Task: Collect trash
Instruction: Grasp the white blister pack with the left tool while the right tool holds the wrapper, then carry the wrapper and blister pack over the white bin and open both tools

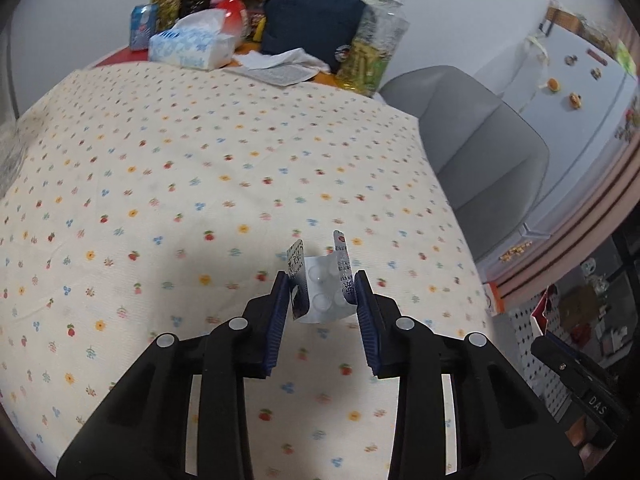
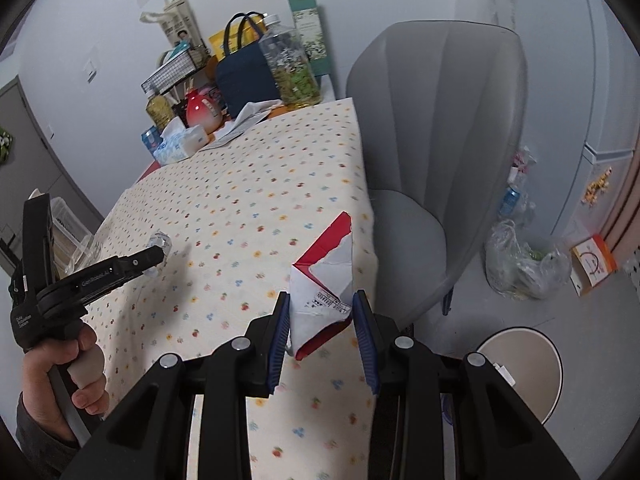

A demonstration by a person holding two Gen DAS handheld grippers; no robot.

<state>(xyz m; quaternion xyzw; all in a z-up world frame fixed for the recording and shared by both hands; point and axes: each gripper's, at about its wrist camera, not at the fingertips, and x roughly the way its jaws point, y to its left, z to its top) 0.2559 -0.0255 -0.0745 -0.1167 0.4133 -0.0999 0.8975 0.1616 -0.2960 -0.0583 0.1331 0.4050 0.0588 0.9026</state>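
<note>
Nearest to us, our left tongs [image 1: 322, 292] are clamped on an empty pill blister pack [image 1: 320, 284], its foil sides folded up against the blue pads; the print on the foil is too small to read. Our right tongs [image 2: 320, 312] are clamped on a torn red-and-white paper box [image 2: 324, 280], held just above the worktop's [image 2: 240, 200] edge, with small black print on its white flap that we cannot make out. In the right wrist view the left tool's side reads "GenRobot.AI"; in the left wrist view the right tool shows "DAS".

Under both lies the worktop with its cream cloth dotted with small flowers and fruits. Below the right tongs, on the floor, stands a round bin [image 2: 520, 368], and beside the worktop a grey chair [image 2: 432, 152]. Past the chair a clear plastic bag [image 2: 524, 260] slumps on the floor next to an orange-and-white box [image 2: 594, 264].

At the far end of the worktop sit a tissue pack [image 1: 192, 46], loose papers [image 1: 280, 66], a navy bag [image 1: 312, 20], a clear jar of greenery [image 2: 292, 68] and a tall green box [image 2: 310, 28]. A white fridge [image 1: 580, 92] with magnets stands at the right.
</note>
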